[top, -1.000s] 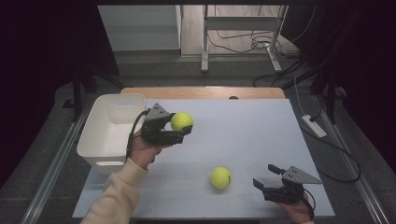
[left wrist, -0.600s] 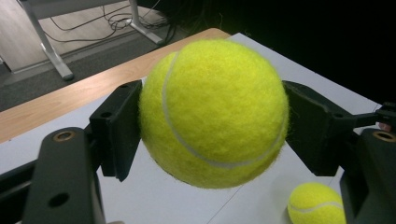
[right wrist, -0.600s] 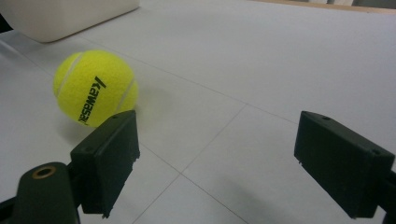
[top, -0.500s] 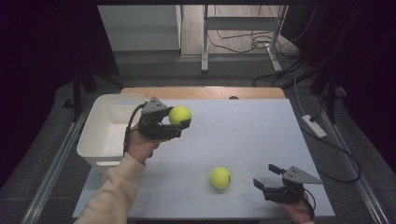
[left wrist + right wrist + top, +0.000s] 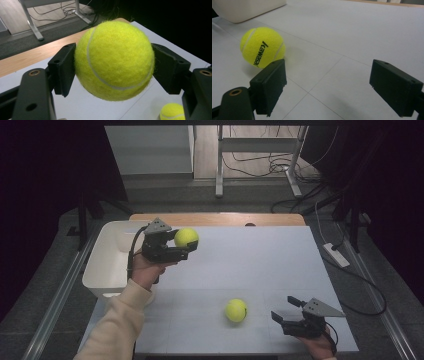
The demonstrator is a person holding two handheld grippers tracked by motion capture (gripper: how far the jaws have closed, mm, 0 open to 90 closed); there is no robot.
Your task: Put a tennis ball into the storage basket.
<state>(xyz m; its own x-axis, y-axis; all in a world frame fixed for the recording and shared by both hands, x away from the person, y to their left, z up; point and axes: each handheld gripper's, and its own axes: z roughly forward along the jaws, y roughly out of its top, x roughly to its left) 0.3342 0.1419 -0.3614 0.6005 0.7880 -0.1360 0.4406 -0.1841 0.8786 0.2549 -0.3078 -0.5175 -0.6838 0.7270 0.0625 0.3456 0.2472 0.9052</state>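
Observation:
My left gripper [image 5: 181, 246] is shut on a yellow tennis ball [image 5: 186, 237], held in the air just right of the white bin [image 5: 102, 270]. In the left gripper view the ball [image 5: 113, 60] sits squeezed between both black pads [image 5: 63, 68]. A second tennis ball [image 5: 235, 310] lies on the white table near the front. My right gripper [image 5: 284, 310] rests low at the front right, jaws open, a short way right of that ball. In the right gripper view the lying ball [image 5: 262, 47] is just beyond the left pad [image 5: 270, 85], outside the open jaws.
The white bin stands at the table's left edge, next to my left hand. A wooden strip [image 5: 217, 218] runs along the far table edge. A power strip [image 5: 336, 255] and cables lie on the floor to the right. Metal table legs [image 5: 219, 165] stand behind.
My left gripper has carried its ball a little left and farther back, toward the bin. The right gripper and the lying ball have stayed put.

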